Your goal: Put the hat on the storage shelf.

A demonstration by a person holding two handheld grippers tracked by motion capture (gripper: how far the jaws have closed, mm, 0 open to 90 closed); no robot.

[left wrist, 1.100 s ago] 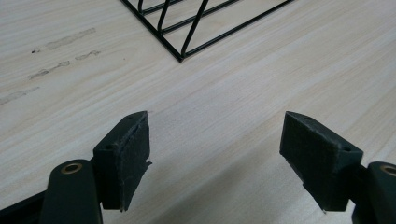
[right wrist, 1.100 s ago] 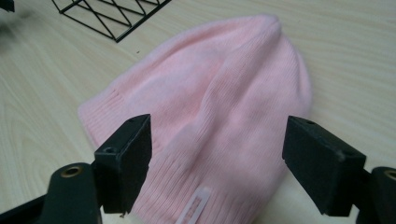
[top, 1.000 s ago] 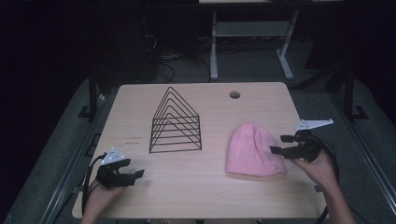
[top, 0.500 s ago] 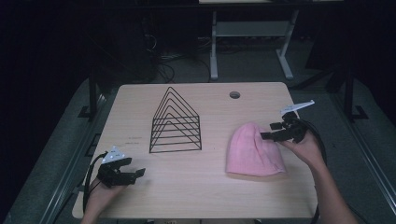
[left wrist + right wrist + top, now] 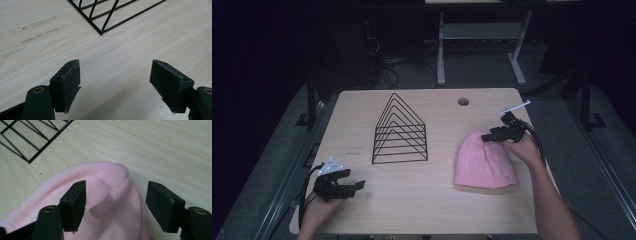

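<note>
1. The pink beanie (image 5: 485,161) lies flat on the right half of the table (image 5: 422,210), crown toward the far side and open brim toward the near edge. Judging from that, it is laid out so a gripper can come at its crown from above.

2. The right gripper (image 5: 493,136) hovers over the far, rounded end of the beanie with its jaws spread wide and nothing between them. In the right gripper view the crown (image 5: 107,185) sits just below and between the two black jaws, one over the knit and the other out past the hat's edge above bare wood (whether the pads touch the fabric I cannot tell).

3. That straddling pose reads as a set-up for pinching the crown; the jaws would need to drop and close on a fold of fabric.

4. The left gripper (image 5: 353,186) rests low at the near left corner of the table, released and holding nothing, well apart from the beanie. It looks parked, out of the other hand's way.

5. The black wire rack (image 5: 400,132) stands near the middle of the table, to the left of the beanie and clear of both grippers.
</note>
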